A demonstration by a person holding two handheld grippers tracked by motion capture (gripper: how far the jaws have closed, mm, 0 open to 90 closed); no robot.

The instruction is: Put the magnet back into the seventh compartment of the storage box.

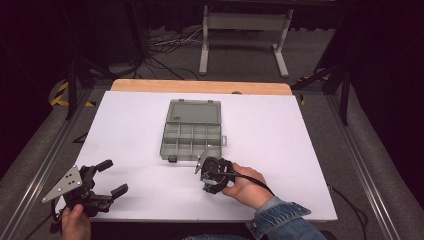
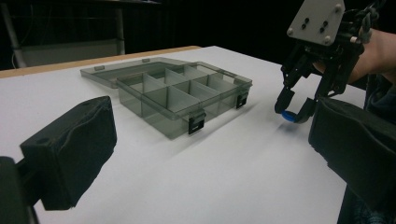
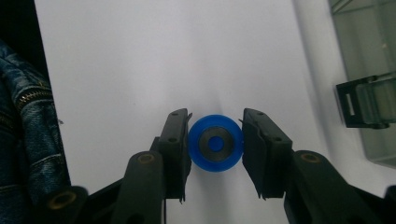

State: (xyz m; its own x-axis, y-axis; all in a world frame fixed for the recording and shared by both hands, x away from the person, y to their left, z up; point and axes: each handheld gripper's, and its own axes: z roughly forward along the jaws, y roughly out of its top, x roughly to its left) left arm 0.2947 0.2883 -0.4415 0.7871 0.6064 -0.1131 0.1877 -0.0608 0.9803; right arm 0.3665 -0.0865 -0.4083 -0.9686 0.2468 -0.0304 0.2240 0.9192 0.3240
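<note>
A small blue wheel (image 3: 215,143) with a dark hub is gripped between the pads of the right gripper (image 3: 215,149), low over the white table sheet (image 1: 280,130). In the high view the right gripper (image 1: 209,172) is seen just near of the grey compartment box (image 1: 192,135), close to its near right corner. The box is set at the middle of the table with its lid laid open on the far side. The left gripper (image 1: 107,177) is held at the near left corner, well apart from the box, its jaws spread wide with nothing between them.
</note>
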